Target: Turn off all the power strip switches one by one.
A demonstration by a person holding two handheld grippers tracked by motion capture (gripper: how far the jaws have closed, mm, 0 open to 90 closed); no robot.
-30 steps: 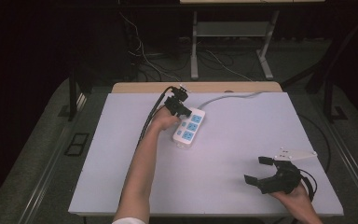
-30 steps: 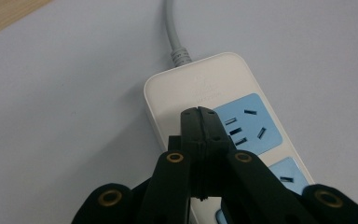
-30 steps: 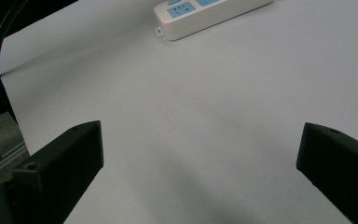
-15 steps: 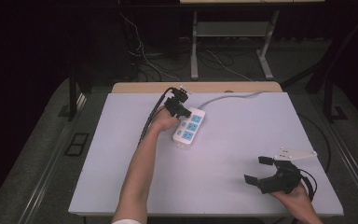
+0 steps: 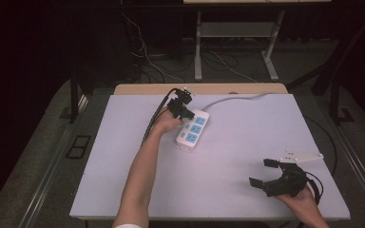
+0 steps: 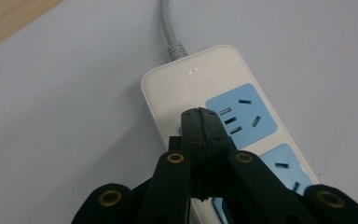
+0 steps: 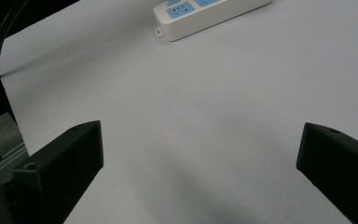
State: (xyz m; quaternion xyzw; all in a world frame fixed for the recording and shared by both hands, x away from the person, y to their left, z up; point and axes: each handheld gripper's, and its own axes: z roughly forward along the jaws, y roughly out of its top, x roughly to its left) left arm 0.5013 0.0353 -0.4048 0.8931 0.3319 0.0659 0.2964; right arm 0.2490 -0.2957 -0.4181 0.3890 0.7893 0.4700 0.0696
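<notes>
Power strip sits near the table's far edge. Left gripper is pressed shut over its cord end, maybe on a switch. Right gripper waits spread wide at the near right corner — nothing plugged in yet.

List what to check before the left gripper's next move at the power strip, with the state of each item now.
1. Left gripper shut: ok, jaws pressed together with nothing between them.
2. Its tip on the power strip: ok, it sits at the white end near the cord, beside the first blue socket.
3. Tip pressing a switch: cannot tell, the jaws hide what lies under them.
4. Sockets free of plugs: ok for the blue sockets that show.
5. Right gripper out of the way: ok, open, low over the table near the person's edge, far from the strip.
</notes>
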